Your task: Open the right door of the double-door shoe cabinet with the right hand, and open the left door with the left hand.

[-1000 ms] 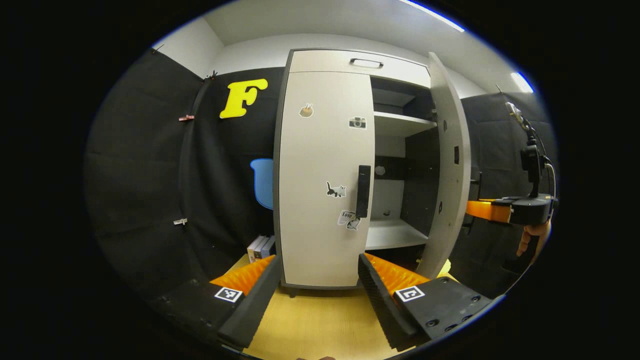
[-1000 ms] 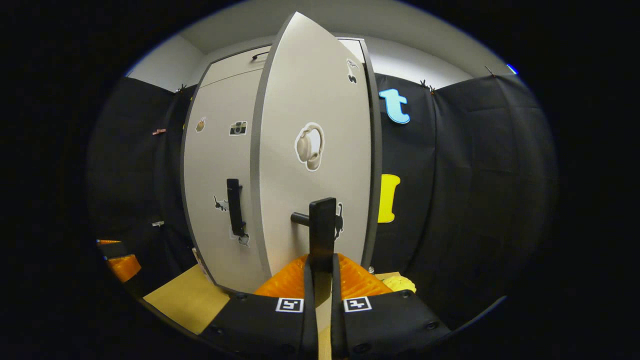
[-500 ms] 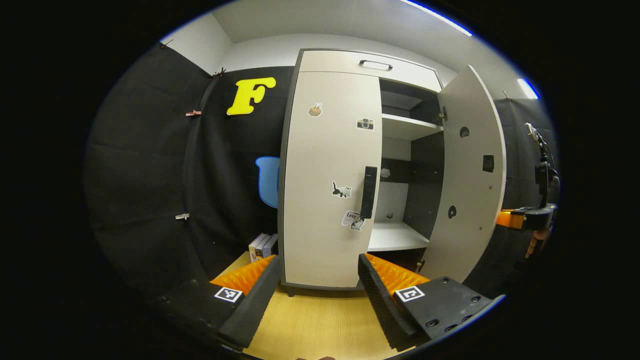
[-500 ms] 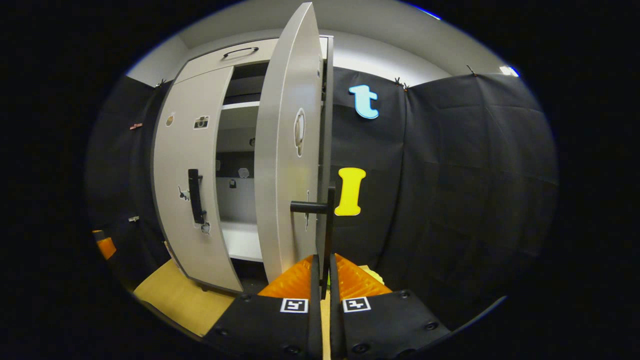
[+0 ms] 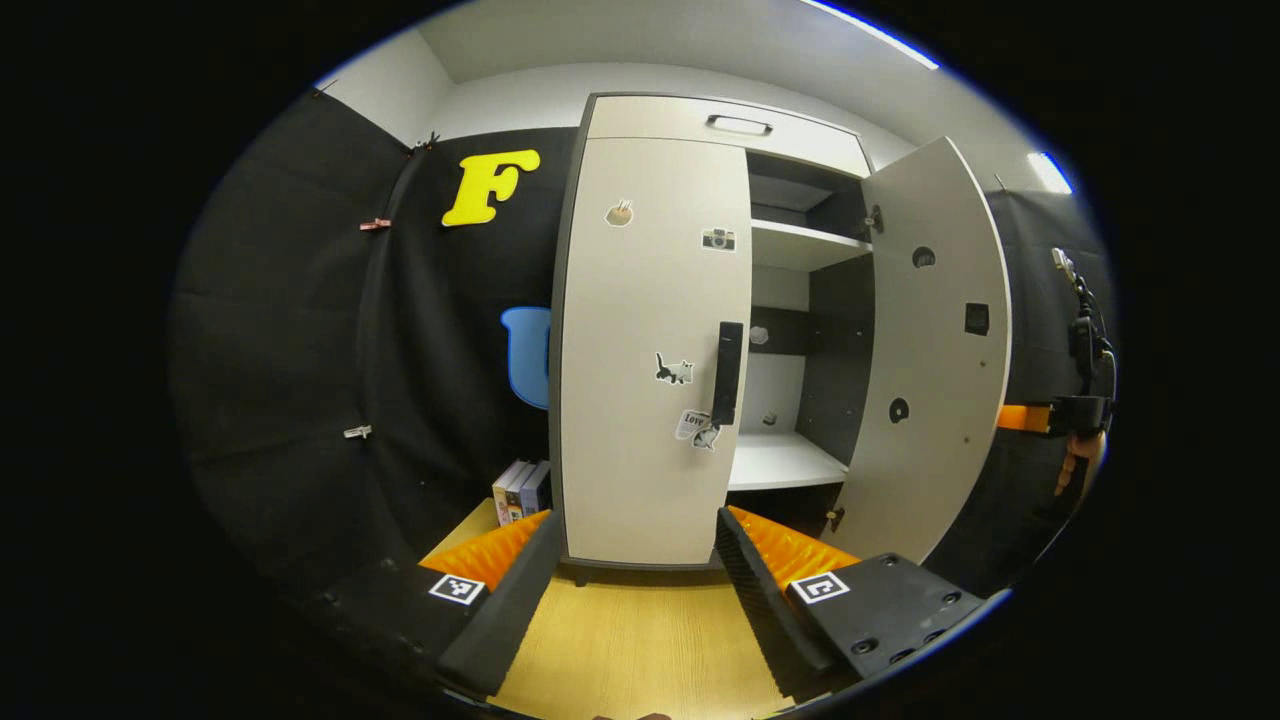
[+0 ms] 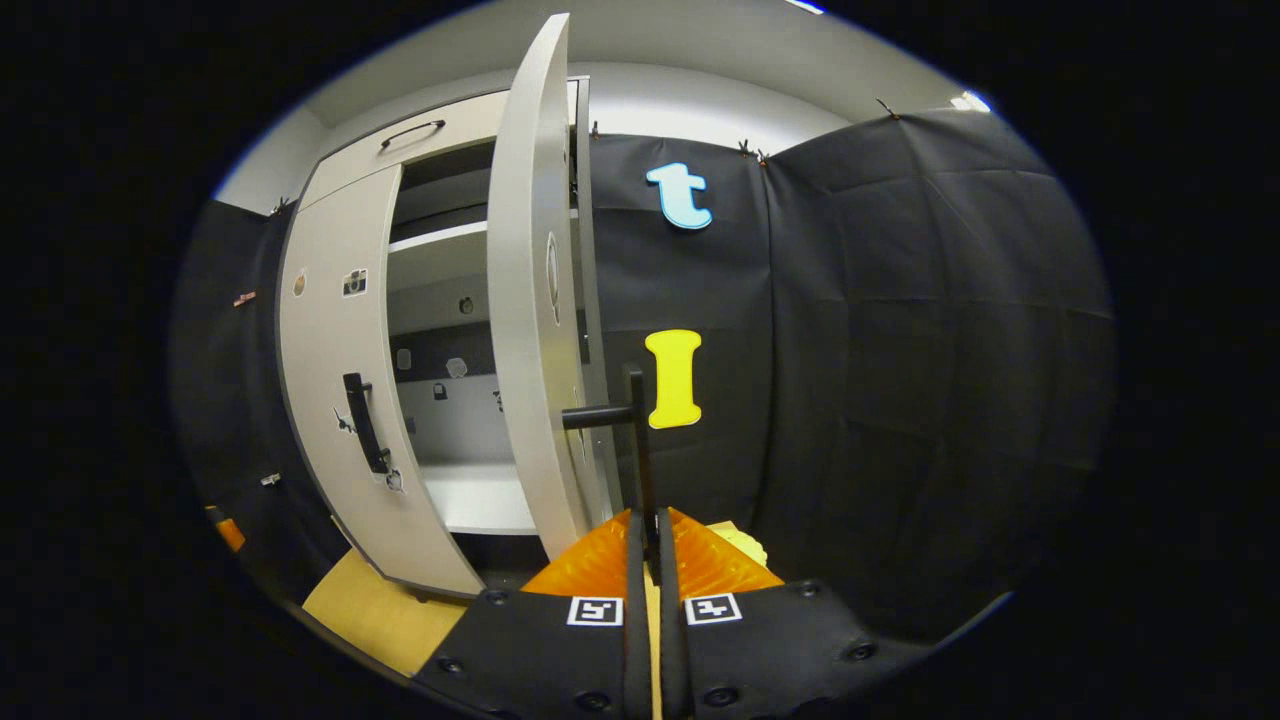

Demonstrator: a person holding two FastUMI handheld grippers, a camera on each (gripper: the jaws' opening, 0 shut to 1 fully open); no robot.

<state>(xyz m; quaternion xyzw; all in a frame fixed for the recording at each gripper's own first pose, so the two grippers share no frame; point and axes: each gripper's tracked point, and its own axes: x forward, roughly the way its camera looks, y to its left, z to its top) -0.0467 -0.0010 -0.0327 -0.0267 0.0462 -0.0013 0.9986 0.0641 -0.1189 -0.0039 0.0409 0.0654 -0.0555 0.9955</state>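
the shoe cabinet (image 5: 640, 120) is pale grey with dark edges; its left door (image 5: 650, 350) is closed, bears small stickers and a dark vertical handle (image 5: 727, 372), while the right door (image 5: 935, 350) stands swung wide, exposing white shelves (image 5: 780, 462). the closed door stands straight ahead of the left gripper (image 5: 630, 570), apart from it, with that gripper's fingers spread wide and empty. the right gripper (image 6: 648, 535) is clamped on the right door's handle (image 6: 632, 440), which rises directly ahead between both fingers.
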